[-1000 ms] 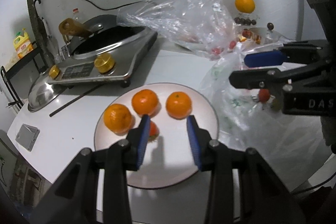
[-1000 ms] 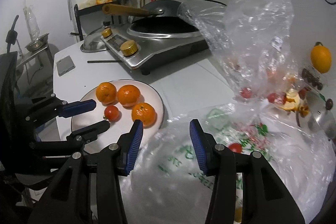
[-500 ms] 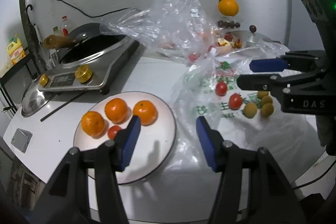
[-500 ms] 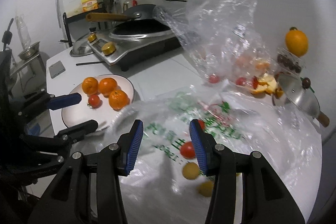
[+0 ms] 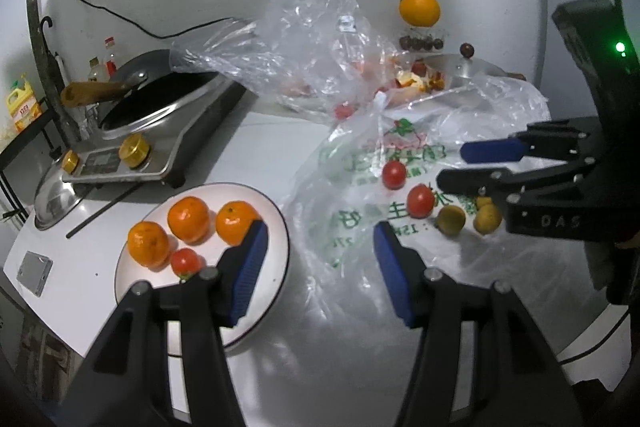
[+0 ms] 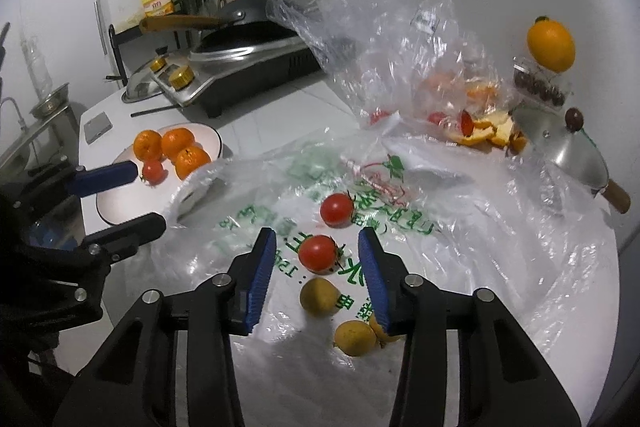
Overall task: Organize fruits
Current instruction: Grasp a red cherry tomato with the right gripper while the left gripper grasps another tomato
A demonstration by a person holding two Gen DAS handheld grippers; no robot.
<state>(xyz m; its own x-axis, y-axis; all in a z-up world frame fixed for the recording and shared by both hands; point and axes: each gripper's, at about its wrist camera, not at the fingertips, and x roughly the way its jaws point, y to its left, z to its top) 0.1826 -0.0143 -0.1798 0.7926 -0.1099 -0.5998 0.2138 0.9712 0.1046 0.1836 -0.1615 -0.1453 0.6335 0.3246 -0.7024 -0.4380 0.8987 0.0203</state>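
One white tabletop point(image 5: 256, 147), largest of all. One flat clear plastic bag with green print point(image 6: 400, 219) spread over its right part; one crumpled clear plastic bag point(image 6: 392, 27) standing at the far side. One silver induction cooker with a dark wok point(image 5: 160, 131) at far left. One round white plate point(image 5: 276, 251) at near left, bearing three orange mandarins point(image 5: 188, 219) and one small red tomato point(image 5: 185, 261). One big orange fruit point(image 6: 551, 45) far right, perched on a clear box. On the printed bag: two red cherry tomatoes point(image 6: 318, 254), one behind the other, and three small yellow-green round fruits point(image 6: 319, 297) nearer, the third mostly hidden behind a blue pad.

Left gripper point(image 5: 318, 267) tilted downward, hovering between plate edge and printed bag, fingers well apart, nothing between them. Right gripper point(image 6: 318, 273) angled down more steeply over the printed bag, jaws just narrowed yet still apart, framing the nearer cherry tomato without touching it; one yellow-green fruit just below that tomato, also in the gap.
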